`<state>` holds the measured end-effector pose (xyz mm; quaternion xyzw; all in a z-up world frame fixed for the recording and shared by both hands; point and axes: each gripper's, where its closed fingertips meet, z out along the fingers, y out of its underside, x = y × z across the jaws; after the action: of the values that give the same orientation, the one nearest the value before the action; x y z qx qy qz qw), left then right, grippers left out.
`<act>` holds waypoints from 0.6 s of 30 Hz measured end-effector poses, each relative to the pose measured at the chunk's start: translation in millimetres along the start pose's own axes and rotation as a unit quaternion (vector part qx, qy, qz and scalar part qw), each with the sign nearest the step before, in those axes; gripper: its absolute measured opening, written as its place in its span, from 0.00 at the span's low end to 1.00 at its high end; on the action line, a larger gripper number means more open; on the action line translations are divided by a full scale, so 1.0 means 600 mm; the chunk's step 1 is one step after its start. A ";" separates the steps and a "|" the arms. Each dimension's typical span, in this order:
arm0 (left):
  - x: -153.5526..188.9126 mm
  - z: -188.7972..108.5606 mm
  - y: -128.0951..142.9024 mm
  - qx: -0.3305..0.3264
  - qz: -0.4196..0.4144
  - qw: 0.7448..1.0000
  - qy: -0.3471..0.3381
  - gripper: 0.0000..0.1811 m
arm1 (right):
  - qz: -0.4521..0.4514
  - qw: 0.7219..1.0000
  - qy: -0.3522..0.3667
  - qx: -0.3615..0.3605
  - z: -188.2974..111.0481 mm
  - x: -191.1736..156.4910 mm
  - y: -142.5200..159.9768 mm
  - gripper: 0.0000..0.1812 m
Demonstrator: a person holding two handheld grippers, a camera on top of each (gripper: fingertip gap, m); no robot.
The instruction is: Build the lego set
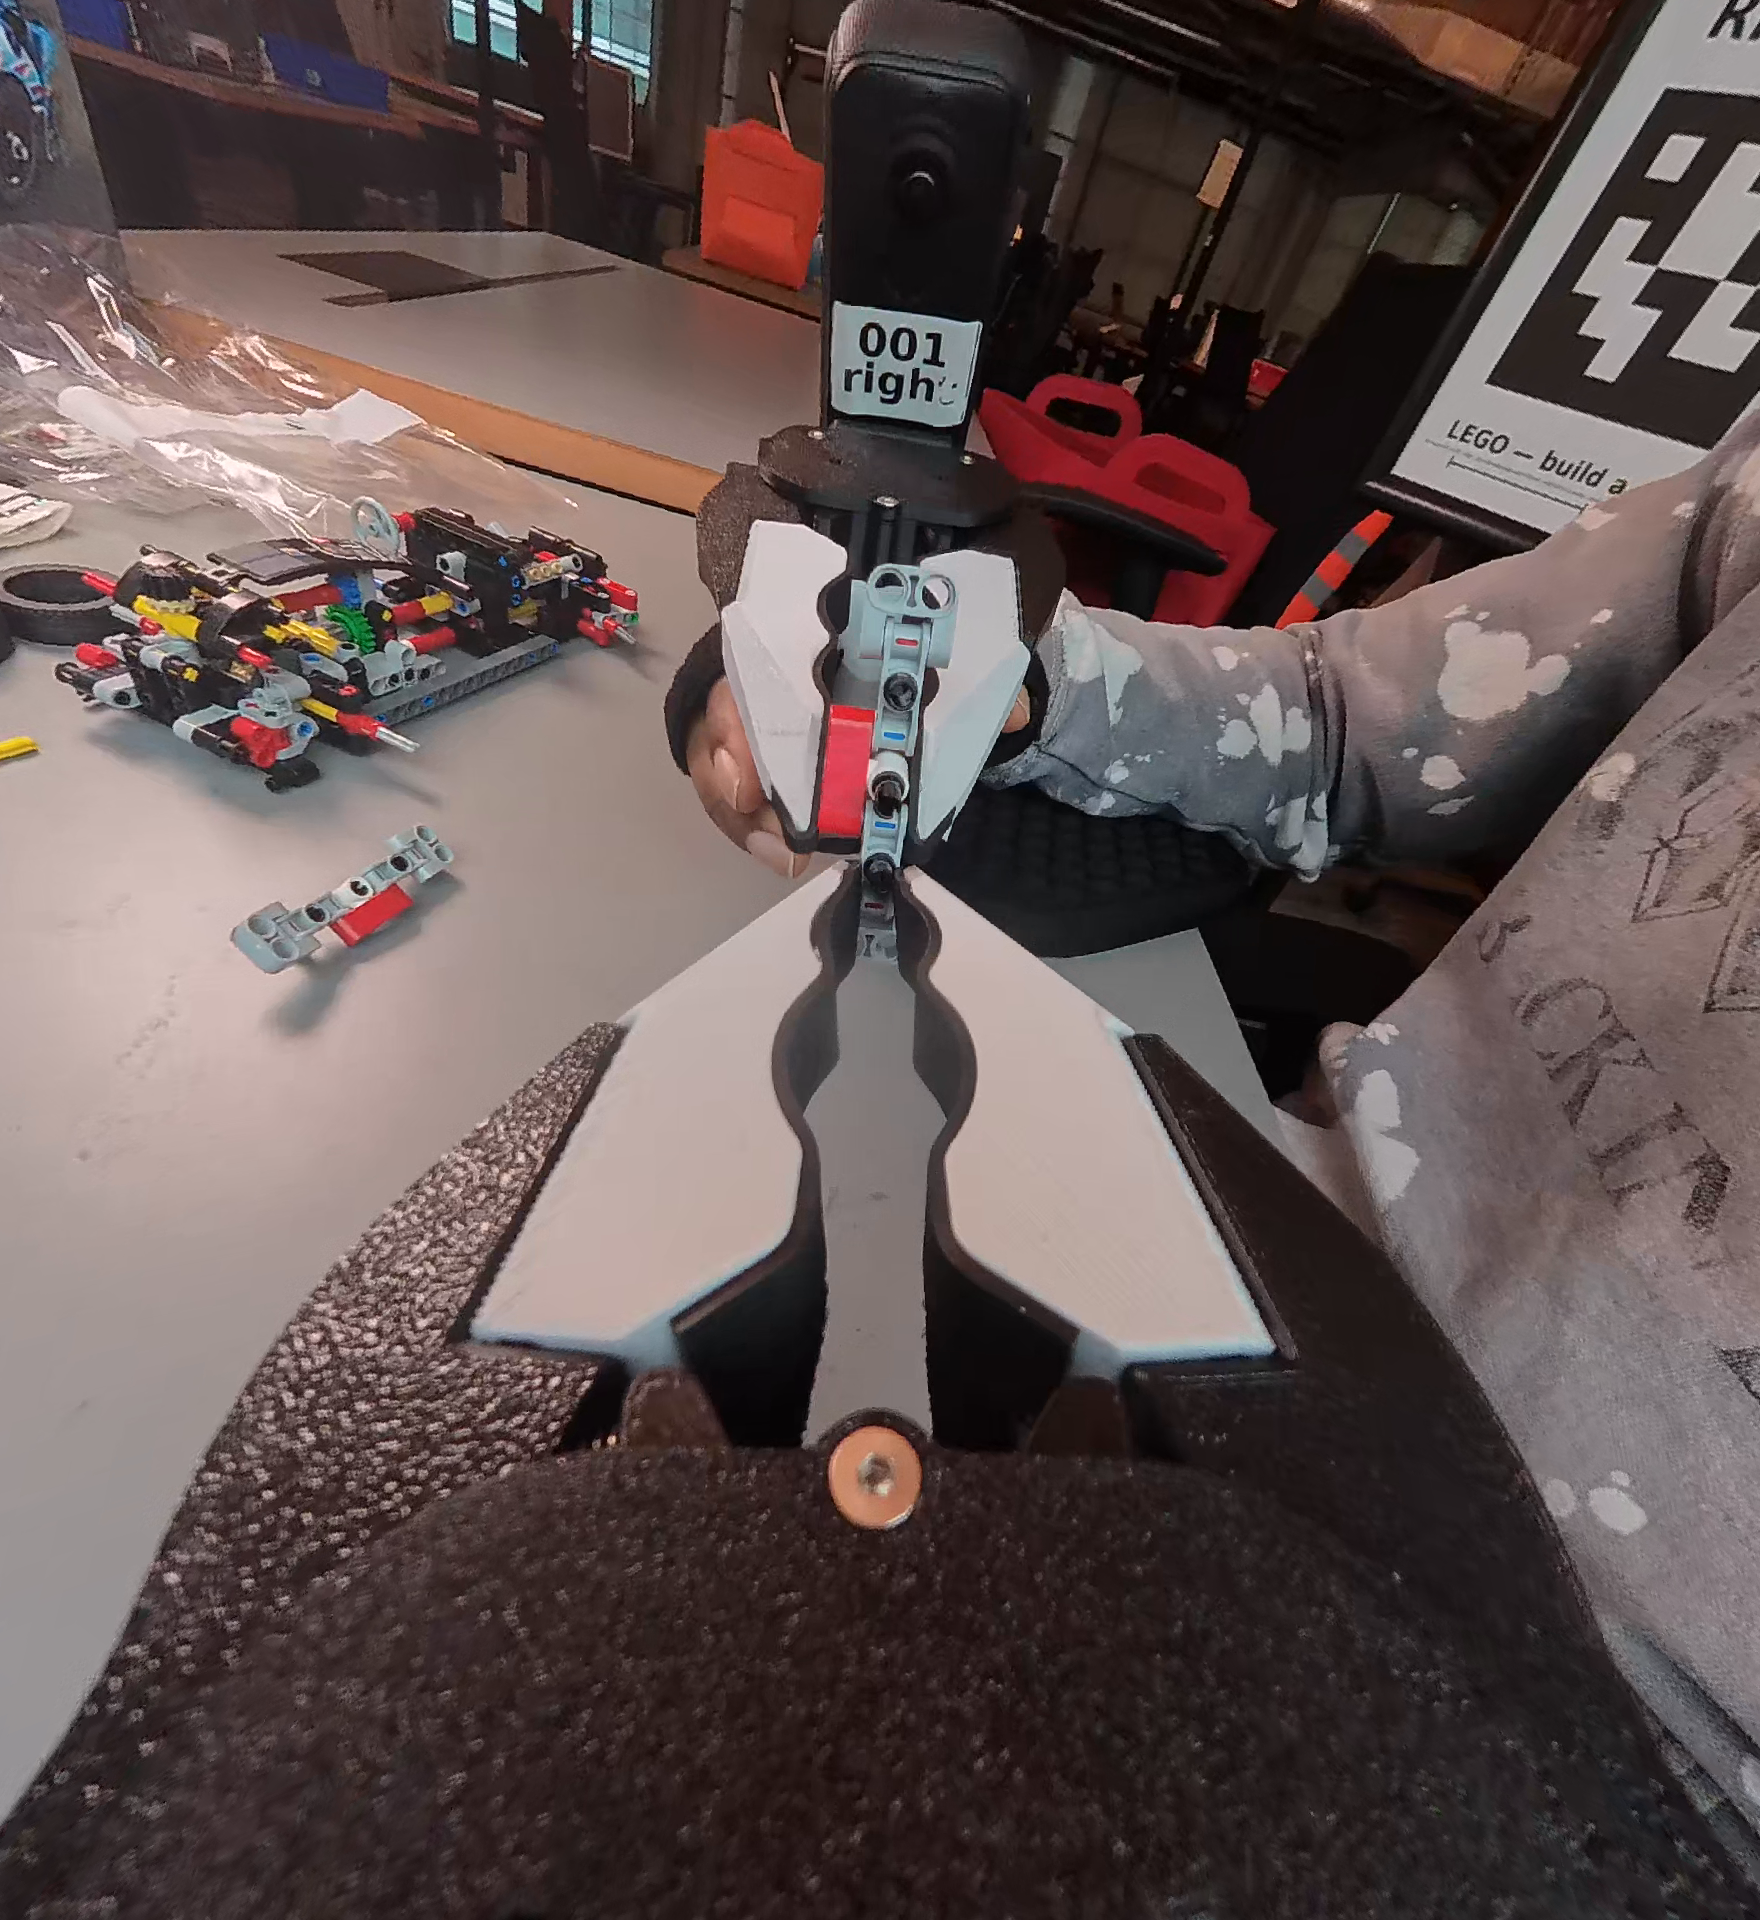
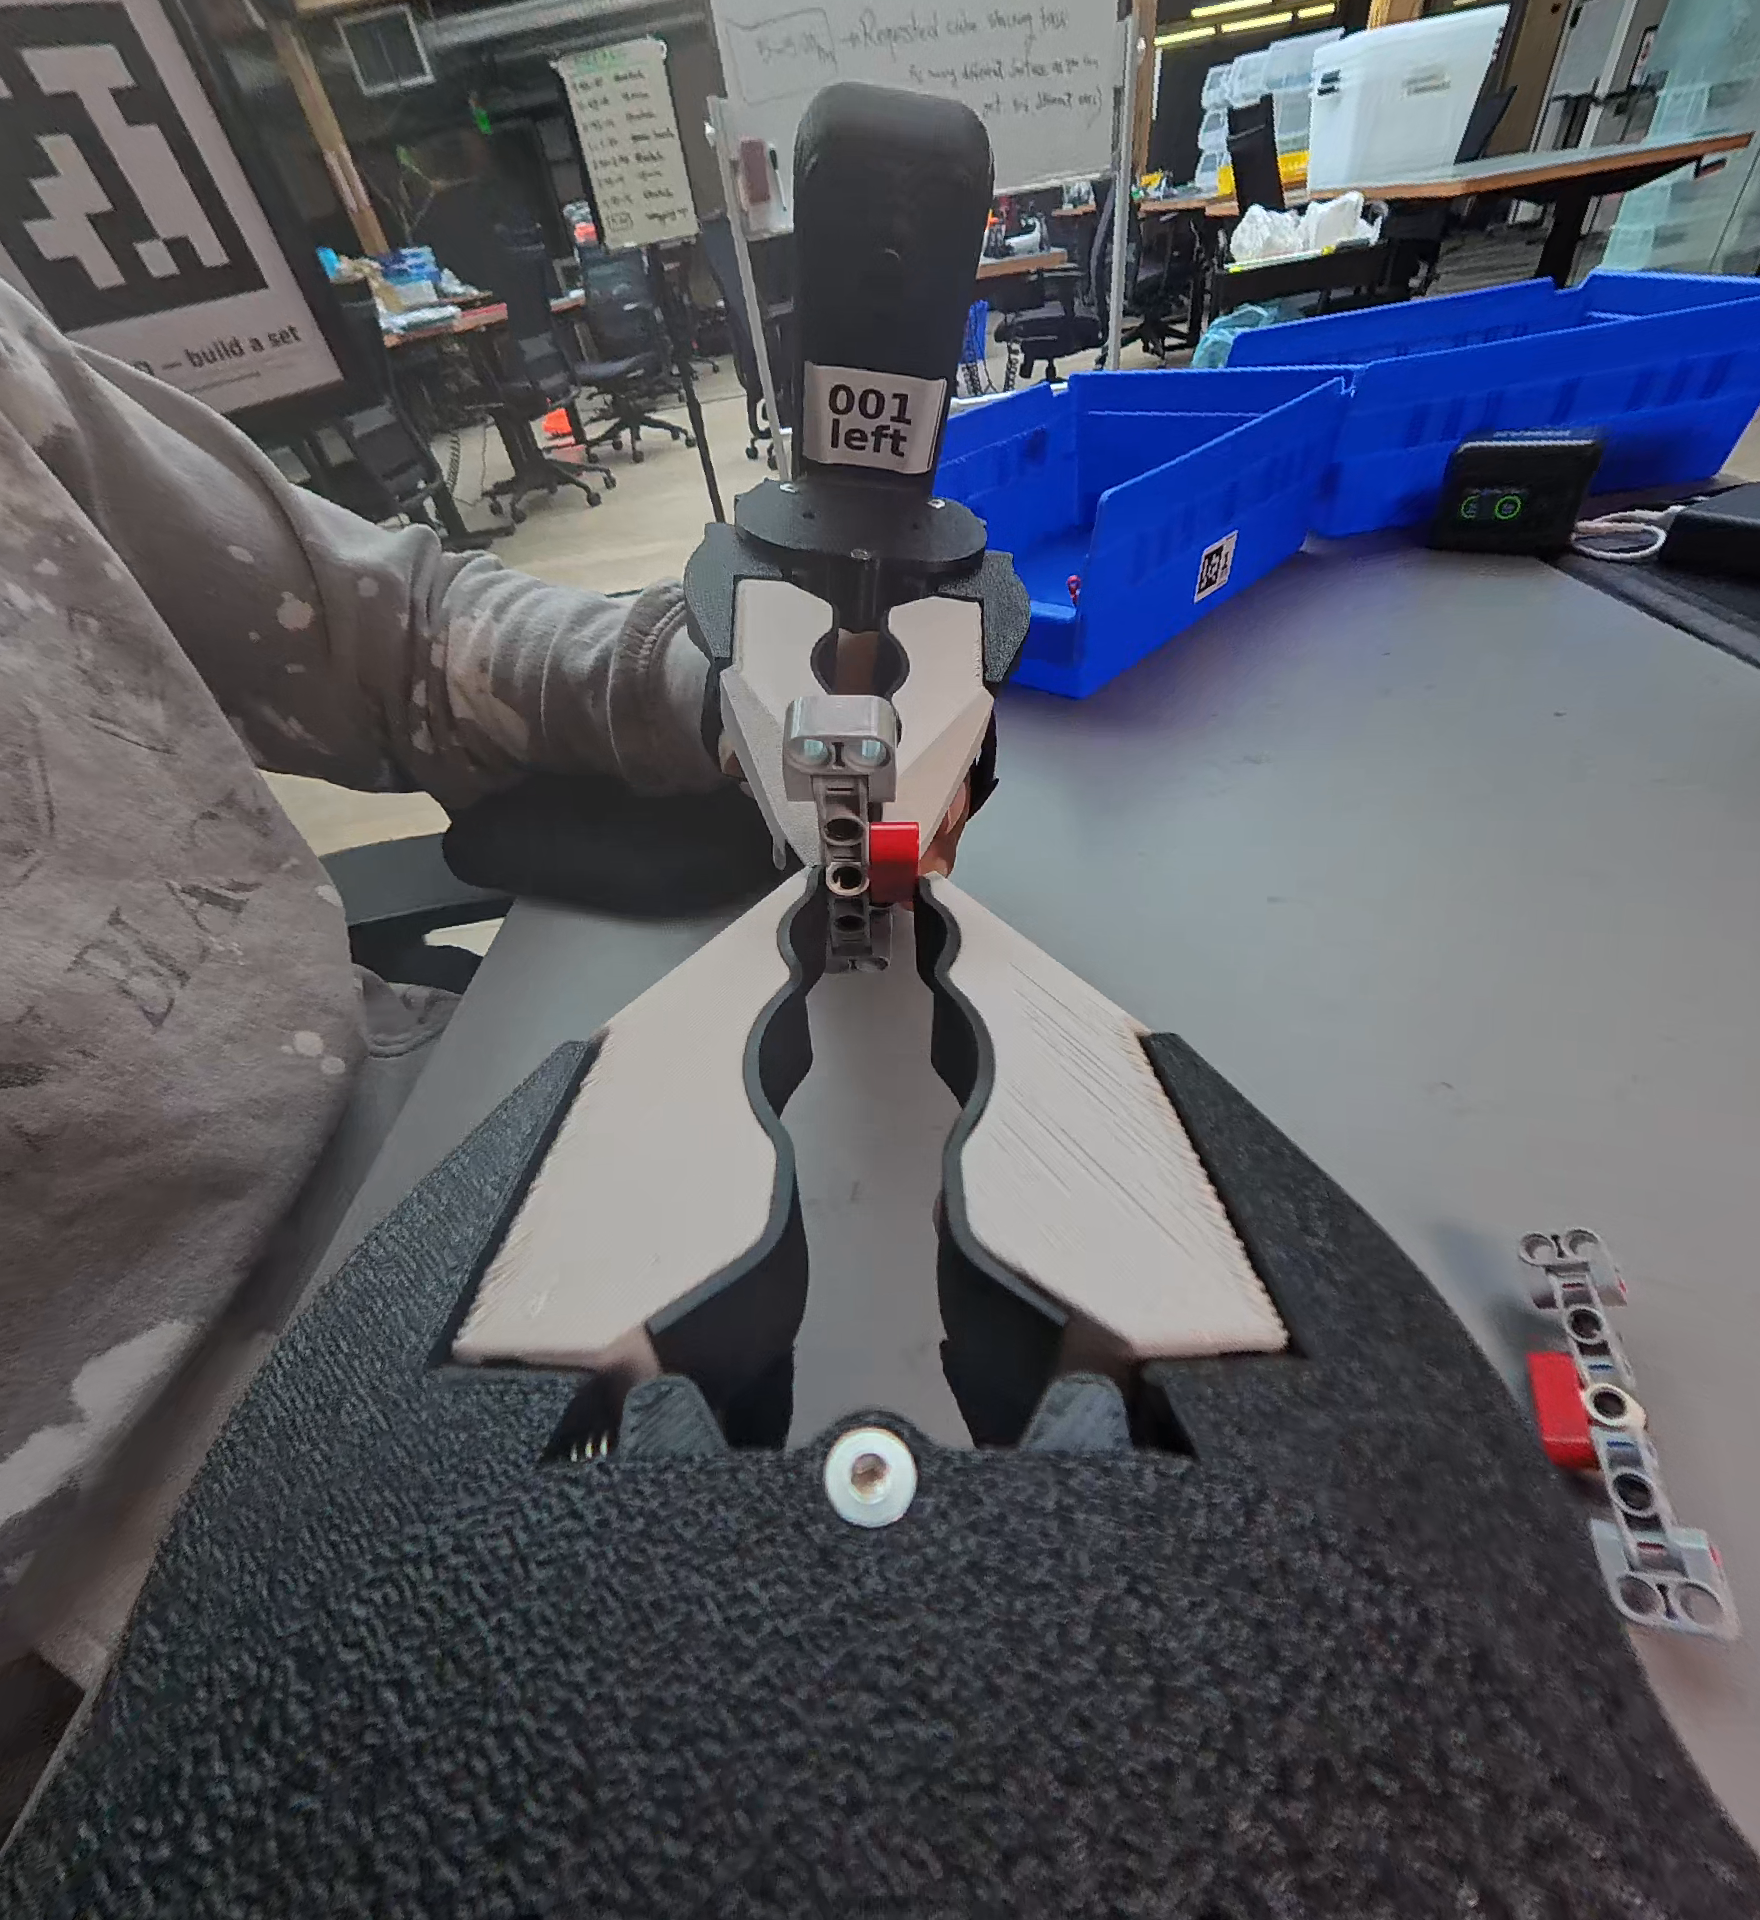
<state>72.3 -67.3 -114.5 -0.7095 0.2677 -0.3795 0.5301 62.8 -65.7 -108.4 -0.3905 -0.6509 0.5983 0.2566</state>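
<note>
Between both sets of fingers (image 1: 751, 1039), I hold one grey beam (image 1: 891, 717) end to end, closed on it, likely steadying it for assembly above the worktop (image 1: 232, 1143).

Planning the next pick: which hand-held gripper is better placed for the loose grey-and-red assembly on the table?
Probably left: the loose assembly lies ahead of the left hand-held gripper, but behind the fingertips of the right hand-held gripper. Both grip the held beam, so one must release.
</note>
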 end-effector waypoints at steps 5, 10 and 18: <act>-0.008 0.003 0.013 -0.024 -0.002 1.000 -0.012 0.02 | -0.005 1.000 0.011 -0.021 -0.001 0.007 0.016 0.08; -0.016 0.005 0.025 -0.046 -0.004 0.999 -0.029 0.02 | -0.001 0.999 0.009 -0.033 0.002 0.011 0.029 0.08; -0.018 0.006 0.000 -0.027 -0.004 0.999 -0.026 0.01 | -0.001 1.000 -0.004 0.004 -0.009 0.016 0.013 0.07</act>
<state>68.9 -56.9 -117.8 -0.7345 0.2611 -0.3554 0.5158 63.0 -54.9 -116.6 -0.3861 -0.6501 0.6021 0.2563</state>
